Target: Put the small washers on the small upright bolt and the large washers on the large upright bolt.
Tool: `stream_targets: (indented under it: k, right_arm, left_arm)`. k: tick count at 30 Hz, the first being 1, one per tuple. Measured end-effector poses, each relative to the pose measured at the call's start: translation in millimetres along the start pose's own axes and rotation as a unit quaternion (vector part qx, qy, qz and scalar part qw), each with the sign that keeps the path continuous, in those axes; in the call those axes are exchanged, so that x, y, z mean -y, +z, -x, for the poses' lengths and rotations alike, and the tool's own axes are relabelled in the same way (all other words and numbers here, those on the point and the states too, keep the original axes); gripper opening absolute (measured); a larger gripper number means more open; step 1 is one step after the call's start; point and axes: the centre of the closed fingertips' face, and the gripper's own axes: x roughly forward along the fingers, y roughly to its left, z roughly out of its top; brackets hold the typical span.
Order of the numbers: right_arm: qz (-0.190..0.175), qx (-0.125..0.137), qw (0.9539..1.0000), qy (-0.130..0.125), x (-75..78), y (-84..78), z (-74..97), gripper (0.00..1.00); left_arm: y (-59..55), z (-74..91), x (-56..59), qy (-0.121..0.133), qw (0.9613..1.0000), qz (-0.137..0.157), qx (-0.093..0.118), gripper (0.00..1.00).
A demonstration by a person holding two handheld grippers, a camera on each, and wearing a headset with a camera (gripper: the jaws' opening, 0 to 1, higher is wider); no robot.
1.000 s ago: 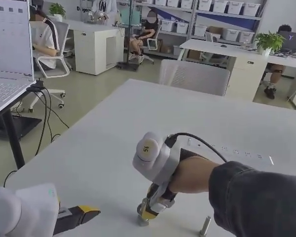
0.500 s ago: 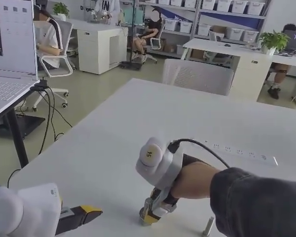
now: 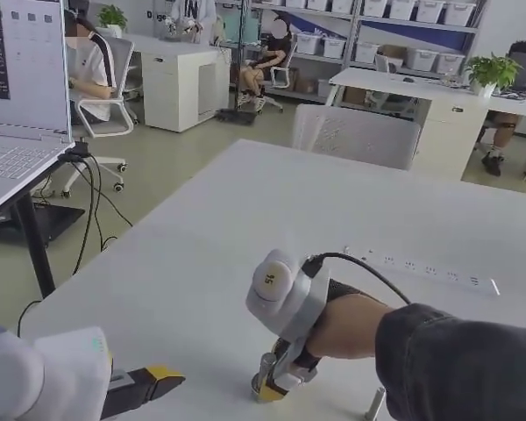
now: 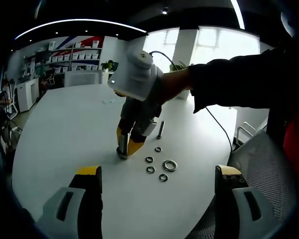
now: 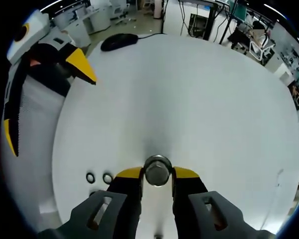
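The large upright bolt (image 3: 265, 372) (image 4: 122, 145) stands near the table's front edge. My right gripper (image 3: 273, 389) (image 5: 157, 173) points straight down over it, jaws closed in on both sides with their tips by the bolt's foot. From above, the bolt top (image 5: 157, 171) has a metal ring around it that looks like a large washer. The small bolt (image 3: 374, 405) (image 4: 160, 129) stands just right of it. Several small washers (image 4: 150, 170) and one large washer (image 4: 170, 165) lie flat on the table. My left gripper (image 3: 162, 382) (image 4: 158, 172) hovers open and holds nothing.
A white power strip (image 3: 421, 270) lies across the table behind the work, and the right gripper's cable (image 3: 359, 263) runs back toward it. A laptop (image 3: 17, 105) sits on a stand at the left. A chair (image 3: 355, 133) stands at the table's far edge.
The head camera has drifted a little. My right gripper stays down around the large bolt, and my left gripper holds its place.
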Motion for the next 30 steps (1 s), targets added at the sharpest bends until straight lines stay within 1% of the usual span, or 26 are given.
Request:
stream_targets:
  k: [6,18,26,28,30]
  right_arm:
    - [-0.006,0.006,1.0,0.003,0.5,0.7,0.2,0.23]
    - [-0.009,0.01,0.9999,0.007,-0.8,0.0,0.3,0.25]
    - [-0.009,0.015,0.9998,0.007,-0.3,0.0,2.6,0.31]
    - [-0.007,0.013,0.9999,0.003,0.8,-1.2,3.2,0.33]
    - [-0.009,0.013,0.9999,0.006,0.4,-2.4,4.8,0.35]
  left_arm:
    - [0.0,-0.1,0.4,0.0,1.0,0.002,0.001,0.94]
    - [0.5,-1.1,-0.4,0.0,1.0,0.001,0.0,0.94]
    - [0.8,-1.6,-0.6,0.001,1.0,0.001,0.0,0.94]
    - [1.1,-1.7,-0.8,0.002,1.0,-0.001,0.0,0.94]
    - [1.8,-1.5,-0.7,0.001,1.0,-0.001,0.001,0.94]
